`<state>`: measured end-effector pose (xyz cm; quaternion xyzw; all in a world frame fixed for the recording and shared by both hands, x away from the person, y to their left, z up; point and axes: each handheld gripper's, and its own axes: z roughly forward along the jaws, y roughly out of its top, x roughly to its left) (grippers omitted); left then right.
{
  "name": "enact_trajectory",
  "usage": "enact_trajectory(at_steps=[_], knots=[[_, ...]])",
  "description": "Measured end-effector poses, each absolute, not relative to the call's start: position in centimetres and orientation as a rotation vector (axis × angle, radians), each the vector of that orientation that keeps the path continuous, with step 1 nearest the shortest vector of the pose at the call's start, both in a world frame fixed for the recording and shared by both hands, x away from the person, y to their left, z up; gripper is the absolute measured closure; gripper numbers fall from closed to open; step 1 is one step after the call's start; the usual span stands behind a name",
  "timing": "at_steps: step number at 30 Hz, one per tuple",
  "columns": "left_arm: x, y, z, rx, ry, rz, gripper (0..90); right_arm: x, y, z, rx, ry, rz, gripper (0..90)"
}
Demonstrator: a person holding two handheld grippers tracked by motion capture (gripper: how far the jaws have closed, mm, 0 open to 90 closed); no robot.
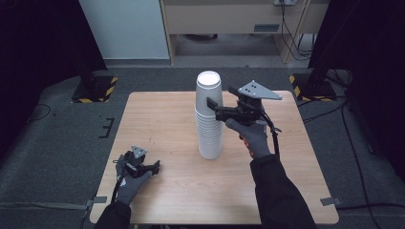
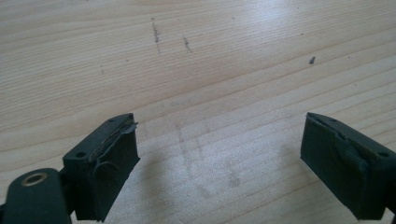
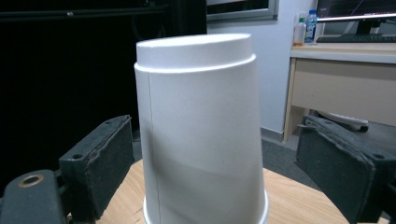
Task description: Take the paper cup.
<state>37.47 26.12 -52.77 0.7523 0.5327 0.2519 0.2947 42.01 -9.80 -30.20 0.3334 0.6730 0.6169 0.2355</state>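
A tall stack of white paper cups (image 1: pixel 209 119), turned upside down, stands on the light wooden table (image 1: pixel 167 119), a little toward the far edge and close to the middle between the left and right edges. The right gripper (image 1: pixel 212 106), black with a grey three-cornered plate on top, is held at the upper part of the stack. In the right gripper view its jaws are apart, one on each side of the top white cup (image 3: pixel 201 135), and I see a gap between each pad and the cup wall, so they do not clamp it. The left gripper (image 1: pixel 155 166) rests low near the front left corner of the table, well apart from the stack. Its jaws are wide apart too, with only bare wood (image 2: pixel 210 93) between them, marked by some small dark scratches.
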Motion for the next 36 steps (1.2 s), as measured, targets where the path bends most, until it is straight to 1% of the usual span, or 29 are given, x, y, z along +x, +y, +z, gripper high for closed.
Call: enact_trajectory(at_steps=[18, 31, 36], knots=[[37.5, 26.1, -53.2, 2.025, 1.425, 0.662, 8.9, 43.8, -7.3, -32.2, 0.916, 1.897, 1.641, 11.0], [37.5, 26.3, -53.3, 2.0, 1.448, 0.643, 6.8, 44.4, -6.4, -32.7, 0.923, 1.906, 1.603, 10.0], [37.5, 26.3, -53.4, 1.996, 1.449, 0.636, 6.4, 44.4, -6.3, -32.8, 0.921, 1.899, 1.609, 11.7]])
